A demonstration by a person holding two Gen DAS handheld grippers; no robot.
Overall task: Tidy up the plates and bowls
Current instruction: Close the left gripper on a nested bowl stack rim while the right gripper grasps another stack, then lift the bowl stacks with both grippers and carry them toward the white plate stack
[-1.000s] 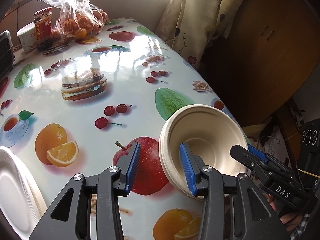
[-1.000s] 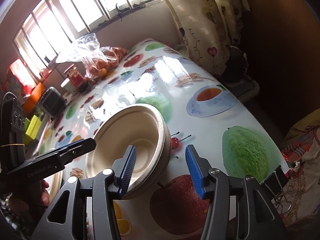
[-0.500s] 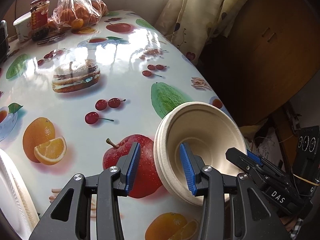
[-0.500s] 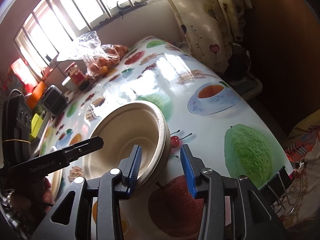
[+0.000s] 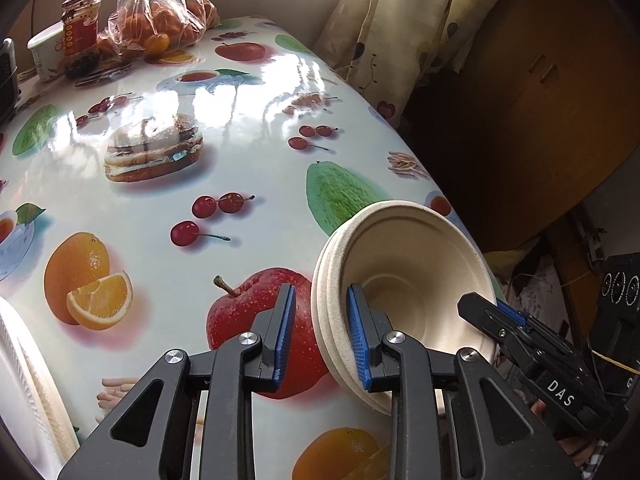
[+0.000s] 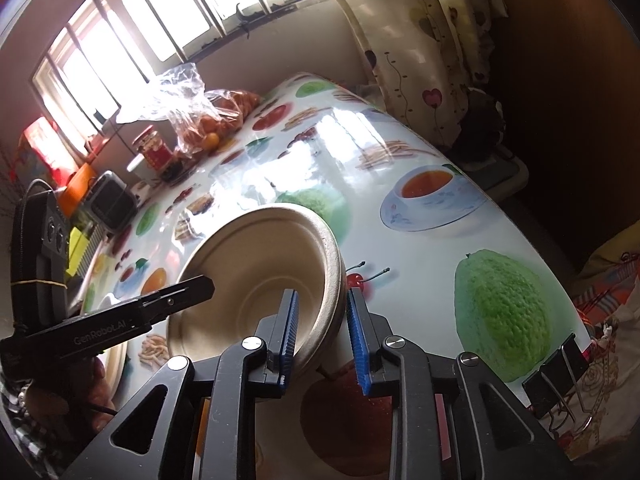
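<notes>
Bowls (image 5: 404, 280): stack of nested beige paper-pulp bowls, several rims visible one behind another, tilted with the opening turned sideways, held above the near edge of the table (image 5: 248, 128); innermost bowl without contents.
Left gripper (image 5: 320, 332): blue pads on both sides of the rim of the stack, one pad inside the innermost bowl, the other outside the wall; a small gap visible between the outer pad and the wall, so cannot tell if clamped or only straddling.
Right gripper (image 6: 322, 332): placed on the opposite rim (image 6: 332, 264), one pad inside the bowl, one outside; contact with the wall not clear, cannot tell if squeezing.
Plates (image 5: 24, 392): white plates with ribbed rim at the left edge of the left wrist view, lying on the table, well apart from the bowls; only partly in view.
Table: covered by a glossy cloth with printed fruit, burger and tea cups; strong window reflections.
Plastic bag (image 5: 156, 12): clear, crumpled, at the far end of the table, with oranges inside.
Jar (image 5: 80, 20): red label, dark lid, standing beside the bag; contents not visible.
White cup (image 5: 44, 52): just beside the jar, contents not visible.
Curtain (image 5: 400, 28): pale with small hearts, hanging at the far right corner of the table.
</notes>
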